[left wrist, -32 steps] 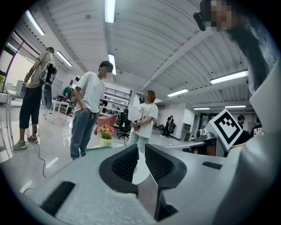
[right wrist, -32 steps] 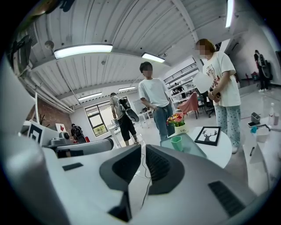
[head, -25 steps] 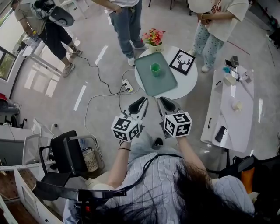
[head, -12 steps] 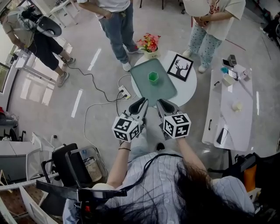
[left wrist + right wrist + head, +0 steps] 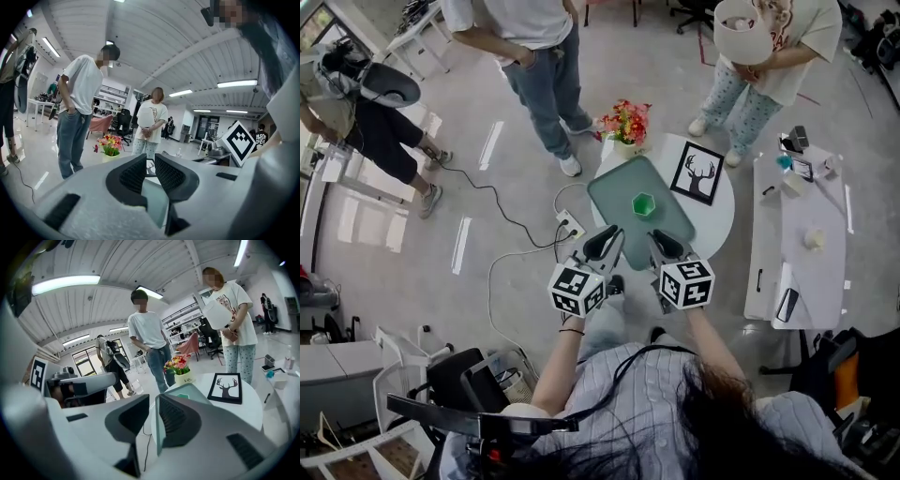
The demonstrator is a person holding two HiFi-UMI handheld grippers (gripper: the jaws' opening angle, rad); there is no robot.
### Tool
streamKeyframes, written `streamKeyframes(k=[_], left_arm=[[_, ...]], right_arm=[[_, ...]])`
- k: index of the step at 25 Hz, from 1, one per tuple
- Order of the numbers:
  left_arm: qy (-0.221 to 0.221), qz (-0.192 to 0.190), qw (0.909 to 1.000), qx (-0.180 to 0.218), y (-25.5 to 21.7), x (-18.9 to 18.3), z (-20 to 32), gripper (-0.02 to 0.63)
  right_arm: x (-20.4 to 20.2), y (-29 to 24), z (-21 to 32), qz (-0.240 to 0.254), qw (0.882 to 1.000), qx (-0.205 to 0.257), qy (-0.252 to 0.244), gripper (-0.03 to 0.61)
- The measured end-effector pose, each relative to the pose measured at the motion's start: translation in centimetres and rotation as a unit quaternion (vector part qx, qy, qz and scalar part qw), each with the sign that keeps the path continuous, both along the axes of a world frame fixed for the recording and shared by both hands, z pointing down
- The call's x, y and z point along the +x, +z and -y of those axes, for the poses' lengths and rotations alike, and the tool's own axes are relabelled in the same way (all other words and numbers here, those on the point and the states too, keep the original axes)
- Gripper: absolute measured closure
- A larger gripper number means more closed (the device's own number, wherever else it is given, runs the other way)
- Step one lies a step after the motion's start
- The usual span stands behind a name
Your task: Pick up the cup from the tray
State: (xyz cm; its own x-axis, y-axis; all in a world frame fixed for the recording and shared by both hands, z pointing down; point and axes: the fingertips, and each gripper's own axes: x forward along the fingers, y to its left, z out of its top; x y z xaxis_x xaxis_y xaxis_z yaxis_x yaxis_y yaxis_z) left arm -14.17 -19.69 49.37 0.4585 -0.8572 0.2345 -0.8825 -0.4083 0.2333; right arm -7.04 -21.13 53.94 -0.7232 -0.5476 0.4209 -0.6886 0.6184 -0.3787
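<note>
Jaws on both the left gripper (image 5: 602, 242) and the right gripper (image 5: 667, 246) were closed together with nothing between them, and the green cup (image 5: 643, 203) stood upright on the tray (image 5: 614, 192) ahead of their tips, roughly between the two pairs. To my eye, whichever gripper took it needed to spread its jaws before reaching the cup, bring one pad to either side of its wall, and close gently so the cup neither tipped nor slid across the tray.

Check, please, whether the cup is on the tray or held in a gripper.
On the tray. The cup sits on the tray; the left gripper and right gripper are short of it, touching nothing.
</note>
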Motion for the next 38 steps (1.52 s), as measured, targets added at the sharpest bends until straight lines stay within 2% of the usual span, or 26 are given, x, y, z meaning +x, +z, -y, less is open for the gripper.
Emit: streamKeyframes(k=[12,15,21,23,31,38], left_arm=[[0.069,-0.006,0.9972,-0.029,2.6,-3.7,5.8,0.549],[0.090,-0.007,0.9954,-0.035,3.1,-3.9,6.9,0.549],[0.119,-0.007,0.9917,-0.046,4.1,-4.1,8.6,0.549],[0.129,-0.006,0.9903,-0.050,4.3,-4.1,8.8,0.549],[0.152,0.005,0.9865,-0.061,5.2,-4.7,9.4,0.549],[0.161,0.011,0.9846,-0.067,5.5,-4.8,9.5,0.549]], right_arm=[[-2.1,5.0,5.5,-0.050,0.996,-0.030,0.063,0.507],[-2.4,5.9,6.2,-0.061,0.995,-0.038,0.070,0.461],[-3.3,9.0,6.6,-0.095,0.992,-0.048,0.060,0.326],[-3.1,10.4,6.5,-0.108,0.990,-0.058,0.069,0.307],[-3.0,15.8,7.4,-0.148,0.982,-0.087,0.079,0.284],[-3.0,18.2,8.3,-0.169,0.978,-0.094,0.083,0.275]])
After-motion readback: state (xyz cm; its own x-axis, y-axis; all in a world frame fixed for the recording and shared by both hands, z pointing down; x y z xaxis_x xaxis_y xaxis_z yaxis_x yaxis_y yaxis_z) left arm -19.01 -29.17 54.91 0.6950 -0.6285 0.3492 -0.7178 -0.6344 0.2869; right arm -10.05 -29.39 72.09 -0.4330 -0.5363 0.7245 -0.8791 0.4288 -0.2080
